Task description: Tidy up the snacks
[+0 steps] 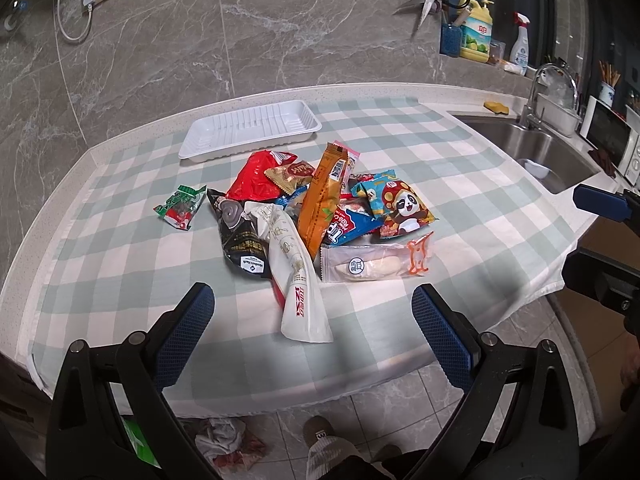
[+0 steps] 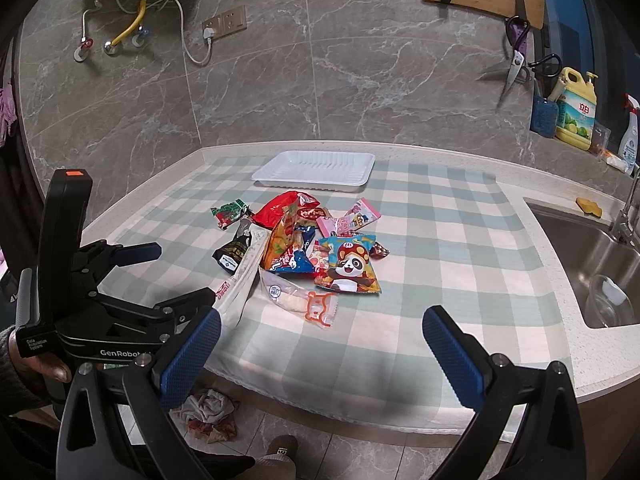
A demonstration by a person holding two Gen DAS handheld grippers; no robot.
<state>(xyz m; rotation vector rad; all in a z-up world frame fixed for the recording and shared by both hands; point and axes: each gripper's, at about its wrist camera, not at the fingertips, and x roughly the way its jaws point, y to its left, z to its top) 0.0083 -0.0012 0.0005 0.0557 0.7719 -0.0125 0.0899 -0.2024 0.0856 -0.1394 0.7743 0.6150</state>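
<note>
A pile of snack packets point(image 1: 320, 208) lies mid-table on the checked cloth point(image 1: 120, 272): a red bag point(image 1: 252, 180), an orange packet point(image 1: 324, 200), a panda packet point(image 1: 404, 204), a black bag point(image 1: 244, 240), a long white packet point(image 1: 296, 280) and a clear-wrapped bun point(image 1: 372, 266). A small green packet point(image 1: 182, 206) sits apart to the left. Behind the pile is an empty white tray point(image 1: 252, 130), also the white tray point(image 2: 316, 170). My left gripper point(image 1: 313, 294) is open and empty above the near edge. My right gripper point(image 2: 323, 316) is open and empty too.
A steel sink point(image 2: 592, 264) with faucet point(image 1: 536, 96) is at the right. A yellow detergent bottle point(image 2: 576, 110), a spray bottle point(image 1: 520, 42) and hanging scissors point(image 2: 514, 68) are by the back wall. A crumpled cloth point(image 2: 208, 406) and a person's foot point(image 1: 320, 432) are on the floor.
</note>
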